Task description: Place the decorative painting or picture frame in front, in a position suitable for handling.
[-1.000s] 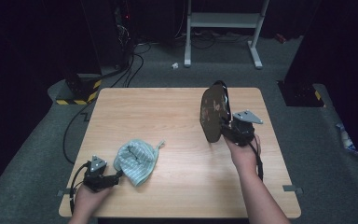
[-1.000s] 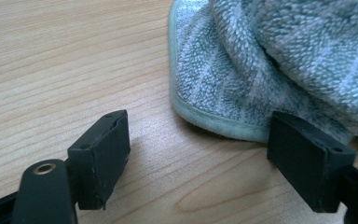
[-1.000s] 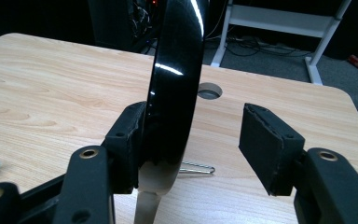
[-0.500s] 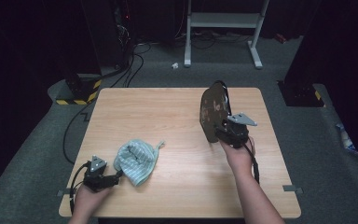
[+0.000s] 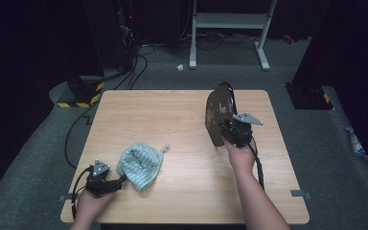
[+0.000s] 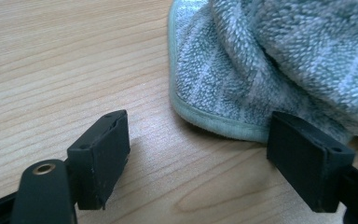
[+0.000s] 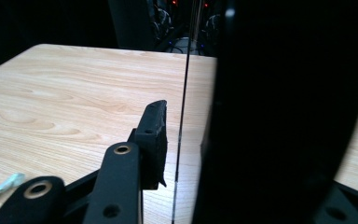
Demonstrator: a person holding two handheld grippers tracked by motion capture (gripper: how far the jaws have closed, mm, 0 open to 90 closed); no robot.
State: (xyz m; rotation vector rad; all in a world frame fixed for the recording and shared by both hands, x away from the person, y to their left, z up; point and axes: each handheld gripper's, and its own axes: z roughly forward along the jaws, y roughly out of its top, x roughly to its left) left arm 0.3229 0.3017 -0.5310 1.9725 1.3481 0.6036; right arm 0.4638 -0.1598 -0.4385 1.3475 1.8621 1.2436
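Two things are in hand: a soft, light towel (image 5: 141, 163) and a stiff dark pan (image 5: 216, 115) standing on edge. The left gripper (image 6: 205, 154) gapes wide at the towel's hem, the best hold. The right gripper (image 5: 227, 130) has just been closing around the pan's rim, the near pad not visibly touching.

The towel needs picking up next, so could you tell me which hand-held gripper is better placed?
Left: the left hand-held gripper is open right at the towel hem; the right one is across the table with a dark board.

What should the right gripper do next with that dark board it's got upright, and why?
Probably finish closing before lifting. The right gripper straddles the dark board, which stands on edge on the table. Its jaws have just been closing, but in the right gripper view a gap shows between one pad and the board, so the grip looks unfinished and the board could tip.
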